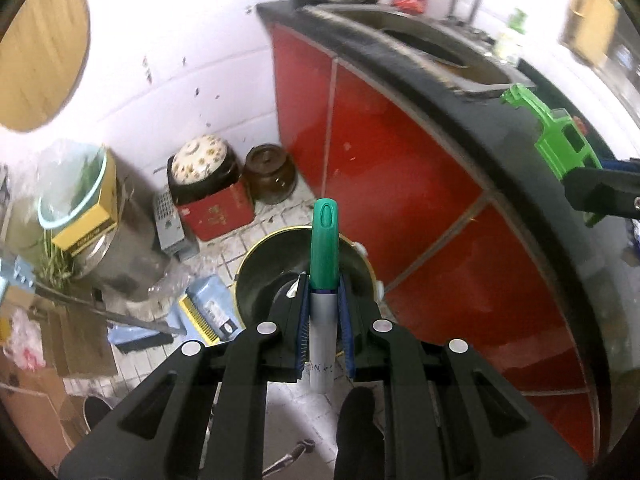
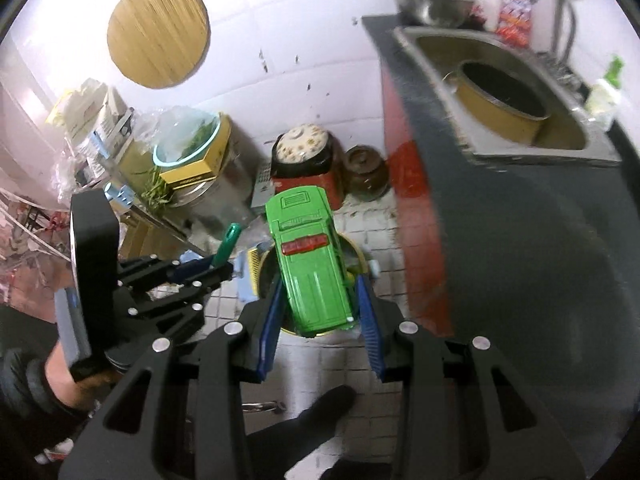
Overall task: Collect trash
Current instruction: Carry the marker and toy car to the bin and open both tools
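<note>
My left fingers (image 1: 324,300) clamp a green-capped grey marker (image 1: 323,264); my right fingers (image 2: 320,304), part-open, grip a green toy car (image 2: 310,264). Releasing off-centre risks missing the round dark bin (image 1: 256,280).

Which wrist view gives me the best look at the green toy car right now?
The right wrist view: the green toy car fills the centre there, roof and red strip showing, clamped between the pads of the right hand-held gripper. The left wrist view catches it only at the right edge, smaller and seen obliquely.
</note>
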The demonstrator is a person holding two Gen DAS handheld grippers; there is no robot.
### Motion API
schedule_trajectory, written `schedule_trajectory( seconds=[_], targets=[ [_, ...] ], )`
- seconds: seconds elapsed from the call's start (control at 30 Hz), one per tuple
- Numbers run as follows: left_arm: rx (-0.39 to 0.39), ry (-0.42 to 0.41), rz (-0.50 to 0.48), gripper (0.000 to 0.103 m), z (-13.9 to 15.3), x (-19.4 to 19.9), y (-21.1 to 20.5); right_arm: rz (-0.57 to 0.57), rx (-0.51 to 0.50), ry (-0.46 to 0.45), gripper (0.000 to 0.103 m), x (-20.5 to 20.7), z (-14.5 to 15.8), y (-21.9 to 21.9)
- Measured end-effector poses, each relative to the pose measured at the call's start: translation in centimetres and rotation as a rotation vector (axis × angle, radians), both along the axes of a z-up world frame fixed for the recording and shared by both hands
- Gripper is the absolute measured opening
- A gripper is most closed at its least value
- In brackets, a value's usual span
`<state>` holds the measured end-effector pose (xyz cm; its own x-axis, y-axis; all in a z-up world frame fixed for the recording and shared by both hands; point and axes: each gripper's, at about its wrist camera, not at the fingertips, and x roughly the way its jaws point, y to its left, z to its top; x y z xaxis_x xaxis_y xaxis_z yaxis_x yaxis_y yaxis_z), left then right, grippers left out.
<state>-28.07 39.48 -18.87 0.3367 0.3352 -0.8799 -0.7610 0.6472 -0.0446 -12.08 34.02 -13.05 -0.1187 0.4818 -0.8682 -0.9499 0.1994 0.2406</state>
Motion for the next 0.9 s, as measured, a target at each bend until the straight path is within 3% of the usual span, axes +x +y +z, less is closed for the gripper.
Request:
schedule_trajectory(
  seconds=[0.27, 0.4, 0.47, 0.5, 0.53, 0.9],
  targets=[
    [-0.052, -0.002, 0.025, 0.014, -3.8, -0.4, 3.3, -0.009, -0.095, 0.053, 0.036, -1.1, -4.7, 6.0],
    [-0.072, -0.016, 0.027, 0.014, -4.4, -0.5, 3.9, -0.002, -0.107, 0.053, 0.037, -1.7, -5.6, 7.5],
    [-0.082, -0.017, 0.033, 0.026, -4.9, -0.7, 4.4, 0.004, -0.123, 0.064, 0.05, -1.7, -6.0, 8.1],
    [-0.083, -0.013, 0.041, 0.058, -5.0, -0.8, 4.6, -0.002, -0.128, 0.053, 0.072, -1.7, -6.0, 8.4],
    [-0.076, -0.012, 0.051, 0.074, -4.9, -1.0, 4.8, -0.008, -0.115, 0.046, 0.077, -1.5, -5.9, 8.3],
    [-0.035, -0.004, 0.03, 0.074, -2.9, -1.4, 3.9, -0.056, -0.088, 0.055, 0.077, 0.8, -4.1, 4.5]
  ],
)
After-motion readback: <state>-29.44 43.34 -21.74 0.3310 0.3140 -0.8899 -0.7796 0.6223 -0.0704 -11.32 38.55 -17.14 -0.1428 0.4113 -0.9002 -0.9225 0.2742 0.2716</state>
